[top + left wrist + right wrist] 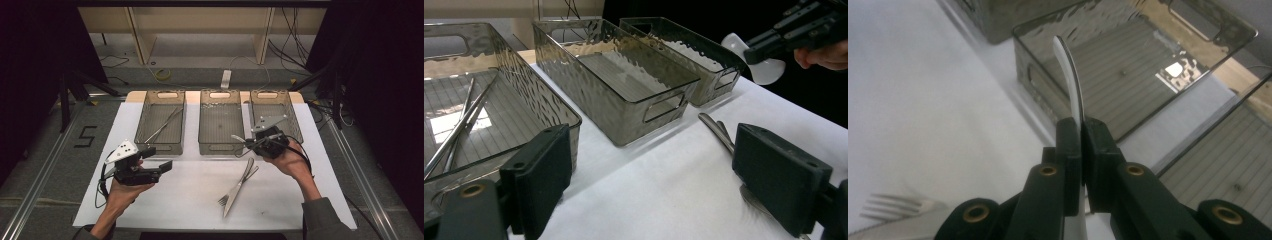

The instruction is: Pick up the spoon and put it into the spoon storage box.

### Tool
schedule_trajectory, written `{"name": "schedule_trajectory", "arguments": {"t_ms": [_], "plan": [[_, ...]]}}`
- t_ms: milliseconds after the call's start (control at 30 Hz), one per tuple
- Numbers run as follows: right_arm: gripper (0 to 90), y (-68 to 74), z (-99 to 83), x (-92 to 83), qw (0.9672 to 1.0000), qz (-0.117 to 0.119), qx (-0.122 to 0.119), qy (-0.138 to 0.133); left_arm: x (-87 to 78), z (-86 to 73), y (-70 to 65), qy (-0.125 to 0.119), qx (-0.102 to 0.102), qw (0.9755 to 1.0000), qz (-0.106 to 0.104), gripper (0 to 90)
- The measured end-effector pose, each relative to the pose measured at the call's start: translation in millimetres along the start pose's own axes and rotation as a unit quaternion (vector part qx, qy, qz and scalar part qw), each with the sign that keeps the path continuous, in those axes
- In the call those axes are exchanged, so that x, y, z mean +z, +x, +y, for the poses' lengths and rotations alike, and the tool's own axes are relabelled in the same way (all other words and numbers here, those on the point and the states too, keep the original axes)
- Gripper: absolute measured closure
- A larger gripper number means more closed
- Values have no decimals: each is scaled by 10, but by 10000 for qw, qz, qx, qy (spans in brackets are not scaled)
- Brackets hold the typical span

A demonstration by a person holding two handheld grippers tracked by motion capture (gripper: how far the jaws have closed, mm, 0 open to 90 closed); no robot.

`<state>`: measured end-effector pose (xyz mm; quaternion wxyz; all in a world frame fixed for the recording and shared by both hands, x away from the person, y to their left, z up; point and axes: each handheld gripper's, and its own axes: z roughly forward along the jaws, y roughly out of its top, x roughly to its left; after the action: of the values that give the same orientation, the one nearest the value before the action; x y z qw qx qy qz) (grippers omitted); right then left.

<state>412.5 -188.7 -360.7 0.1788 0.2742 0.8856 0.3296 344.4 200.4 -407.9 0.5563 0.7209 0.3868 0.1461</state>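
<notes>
My right gripper [248, 143] is shut on a pale spoon [237, 138], held above the mat just in front of the middle bin [220, 145]. In the right gripper view the spoon [1071, 85] stands edge-on between the closed jaws [1080, 127] and reaches toward the middle bin [1138, 90]. My left gripper [159, 161] hovers open over the mat's left side with nothing in it. Its two jaws [659, 180] stand wide apart in the left gripper view. A fork and a knife [237, 186] lie crossed on the mat between the hands.
Three smoky plastic bins line the back of the white mat [190, 200]. The left bin [162, 142] holds thin metal rods [459, 125]; the middle bin [624, 107] and the right bin [295, 125] look empty. The fork's tines [893, 205] lie below the right gripper.
</notes>
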Motion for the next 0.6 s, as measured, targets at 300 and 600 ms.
{"name": "schedule_trajectory", "arguments": {"t_ms": [300, 600], "plan": [[869, -117, 213, 120, 9995, -108, 190, -245, -3, 0, 5, -11, -2, 10000, 30, 155], [869, -234, 410, 225, 9984, -171, 371, -399, -10, 1, 6, -62, -37, 10000, 37, 155]]}}
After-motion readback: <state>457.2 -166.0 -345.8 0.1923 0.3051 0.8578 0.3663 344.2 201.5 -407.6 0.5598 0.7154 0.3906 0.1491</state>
